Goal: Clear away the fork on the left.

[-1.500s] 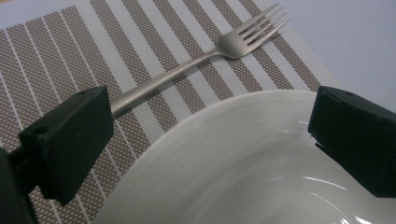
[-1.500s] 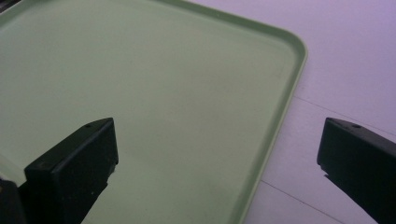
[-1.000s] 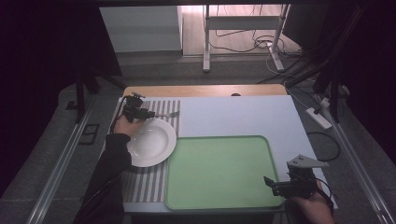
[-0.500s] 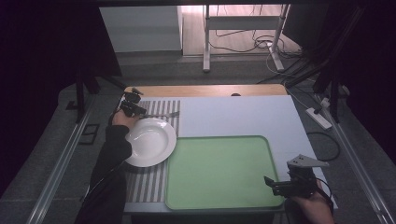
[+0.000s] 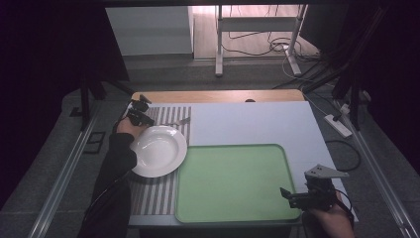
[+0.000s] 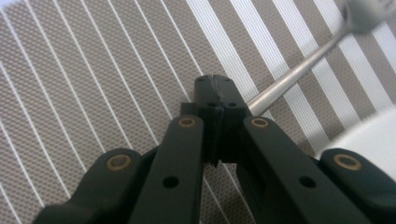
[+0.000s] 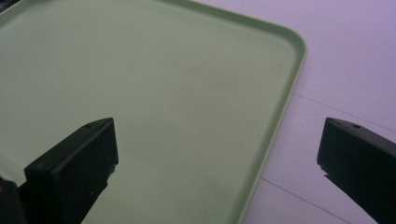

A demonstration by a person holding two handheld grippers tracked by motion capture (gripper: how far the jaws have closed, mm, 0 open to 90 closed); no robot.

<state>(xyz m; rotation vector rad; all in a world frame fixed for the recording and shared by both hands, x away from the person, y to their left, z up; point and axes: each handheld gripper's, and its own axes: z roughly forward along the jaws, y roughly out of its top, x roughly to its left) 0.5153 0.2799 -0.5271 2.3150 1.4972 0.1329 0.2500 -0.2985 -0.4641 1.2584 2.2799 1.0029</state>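
Note:
A silver fork [image 5: 176,121] lies on the striped placemat [image 5: 153,194] just beyond a white plate [image 5: 157,150]. My left gripper [image 5: 146,119] is at the fork's handle end, at the mat's far left. In the left gripper view its jaws [image 6: 215,85] are shut on the fork [image 6: 299,73], whose handle runs out from the tips to the upper right, with the plate's rim [image 6: 373,135] at the right. My right gripper [image 5: 288,195] hovers open over the near right corner of the green tray [image 5: 233,178], nothing between its fingers [image 7: 217,149].
The tray [image 7: 163,93] sits on a white tabletop [image 5: 257,121] to the right of the mat. A wooden strip [image 5: 218,95] runs along the table's far edge. Beyond it are a stand's legs and cables [image 5: 277,47] on the floor. A power strip [image 5: 339,125] lies to the right.
My left hand has shifted a little left and down at the fork's handle. The right gripper has stayed put.

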